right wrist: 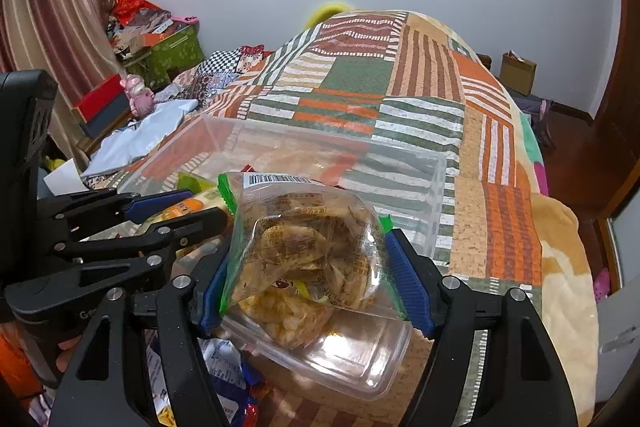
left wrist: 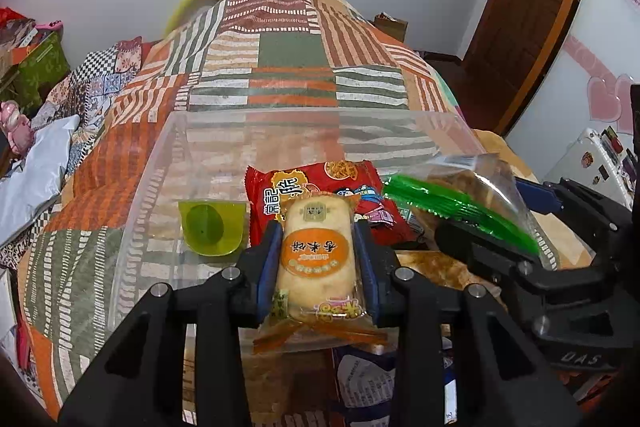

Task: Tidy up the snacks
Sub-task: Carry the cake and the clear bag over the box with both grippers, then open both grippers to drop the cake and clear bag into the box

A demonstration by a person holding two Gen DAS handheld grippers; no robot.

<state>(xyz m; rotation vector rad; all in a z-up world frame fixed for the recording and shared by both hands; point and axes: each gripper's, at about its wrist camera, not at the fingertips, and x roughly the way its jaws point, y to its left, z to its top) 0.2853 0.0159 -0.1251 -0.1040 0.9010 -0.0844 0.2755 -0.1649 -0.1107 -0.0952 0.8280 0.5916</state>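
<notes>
Bin: clear bin (left wrist: 152,187) on the bed, red packet (left wrist: 320,183) and green jelly cup (left wrist: 212,227) already inside.
Left gripper (left wrist: 318,251): jaws pinching my rice cracker pack (left wrist: 316,259) above the near rim.
Right gripper (right wrist: 316,267): jaws clamping the crisps bag (right wrist: 308,251).
Method: I'd carry both past the rim, lower, then release.

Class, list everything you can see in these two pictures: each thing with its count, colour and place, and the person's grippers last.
Rice cracker packet: one, orange-cream, in left gripper.
Clear bag of fried snacks: one, green-edged, in right gripper.
Clear plastic box: one, transparent, on the quilt.
Red snack packet: one, red, in box.
Jelly cup: one, green, in box.
Patchwork quilt: one, orange-green, covering bed.
Left gripper: black, blue pads.
Right gripper: black, blue pads.
</notes>
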